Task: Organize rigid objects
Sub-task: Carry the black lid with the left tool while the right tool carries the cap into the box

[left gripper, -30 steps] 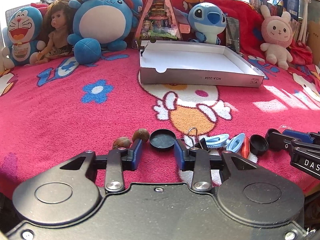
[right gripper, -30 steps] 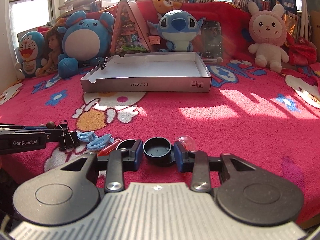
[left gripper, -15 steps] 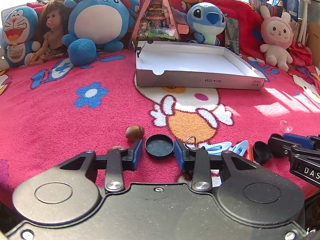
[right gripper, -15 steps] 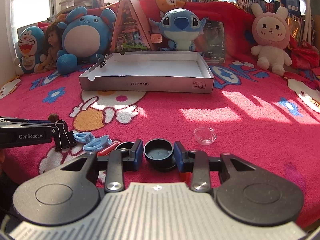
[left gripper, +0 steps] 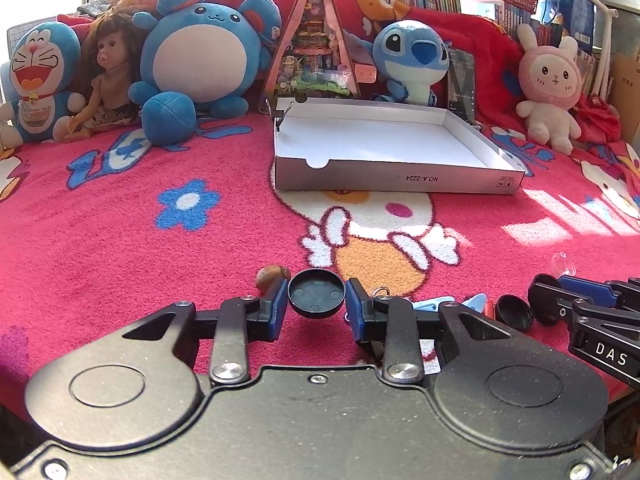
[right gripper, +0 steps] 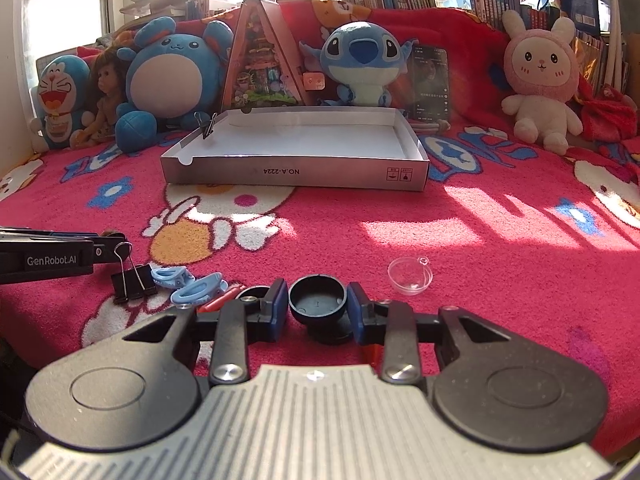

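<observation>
the left gripper (left gripper: 317, 304) is pinching a flat black cap (left gripper: 316, 293). its two blue pads touch the cap on both sides, and the cap sits up off the red blanket (left gripper: 120, 248). the jaws have just been closing on it. just past the left pad lies a little brown nut (left gripper: 271, 275). on the other side of this gripper, down on the blanket, are some light blue clips (left gripper: 452, 304) and another black cap (left gripper: 515, 311), close by the tip of the other gripper.

the right gripper (right gripper: 318, 308) is squeezing a black cup-shaped cap (right gripper: 318, 298) with its open side up. both pads press on its sides, and these jaws have just been closing too. a little way ahead and off to the right side is a small clear dish (right gripper: 410, 276), lying alone on the blanket. off to the left side are the blue clips (right gripper: 192, 286), a black binder clip (right gripper: 132, 282) and something red (right gripper: 218, 302) peeking out behind the left pad. another black cap (right gripper: 256, 292) hides partly behind that same pad.

far ahead of both grippers sits a wide white box (right gripper: 296, 168) with low walls. one binder clip (right gripper: 209, 125) is stuck on its back left corner. behind the box is a row of soft toys (right gripper: 168, 76) and a doll (right gripper: 105, 98).
</observation>
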Demonstrator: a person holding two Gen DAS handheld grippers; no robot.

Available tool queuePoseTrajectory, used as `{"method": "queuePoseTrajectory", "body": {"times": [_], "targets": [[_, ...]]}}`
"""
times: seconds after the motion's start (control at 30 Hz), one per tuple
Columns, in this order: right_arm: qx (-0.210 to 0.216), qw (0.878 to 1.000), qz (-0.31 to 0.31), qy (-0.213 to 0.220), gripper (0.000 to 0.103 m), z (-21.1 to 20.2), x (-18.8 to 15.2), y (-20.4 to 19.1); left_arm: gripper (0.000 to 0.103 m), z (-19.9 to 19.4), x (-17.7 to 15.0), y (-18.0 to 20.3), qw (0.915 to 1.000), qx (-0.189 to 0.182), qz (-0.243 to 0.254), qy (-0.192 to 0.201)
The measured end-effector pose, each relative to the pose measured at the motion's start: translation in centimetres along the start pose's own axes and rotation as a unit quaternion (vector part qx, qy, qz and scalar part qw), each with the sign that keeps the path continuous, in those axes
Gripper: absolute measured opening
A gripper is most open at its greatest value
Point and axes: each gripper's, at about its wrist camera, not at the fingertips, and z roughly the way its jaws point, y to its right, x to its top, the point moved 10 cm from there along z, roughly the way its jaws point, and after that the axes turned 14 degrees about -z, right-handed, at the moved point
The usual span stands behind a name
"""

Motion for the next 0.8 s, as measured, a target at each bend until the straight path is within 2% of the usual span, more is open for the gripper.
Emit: {"method": "queuePoseTrajectory", "body": {"times": [0.3,0.8], "targets": [[0.0,1.0,0.014,0.009,0.038,0.0,1.2,1.1,0.03,0.0,2.0,1.0,0.9999,-0.016,-0.001,0.003],[0.009,0.998,0.054,0.022,0.038,2.9,5.7,5.1,0.03,3.0,8.3,3.9,0.9985,-0.053,-0.007,-0.005]]}}
